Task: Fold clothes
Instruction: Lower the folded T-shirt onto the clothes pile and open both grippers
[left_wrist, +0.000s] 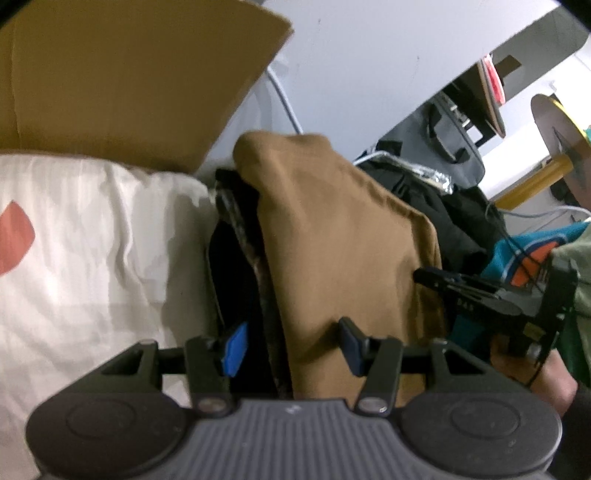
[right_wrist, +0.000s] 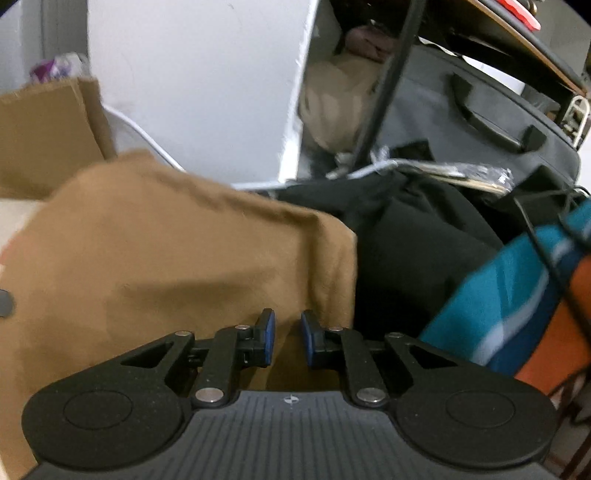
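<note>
Left gripper (left_wrist: 291, 347): jaws apart, straddling the folded brown garment (left_wrist: 343, 236) and dark stack. Right gripper (right_wrist: 287, 341): jaws narrowly apart, nothing clamped, over the garment's right edge.

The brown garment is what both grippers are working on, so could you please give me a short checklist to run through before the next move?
1. Brown garment between the left gripper pads: ok, cloth and a dark item sit in the gap.
2. Left pads pressing the cloth: not ok, jaws stand wide.
3. Right gripper over the garment's edge: ok.
4. Right pads clamped on cloth: cannot tell; a narrow gap shows.
5. Fold lying flat: not ok, it humps over the dark item.
6. Black clothing clear of the garment: cannot tell.
</note>
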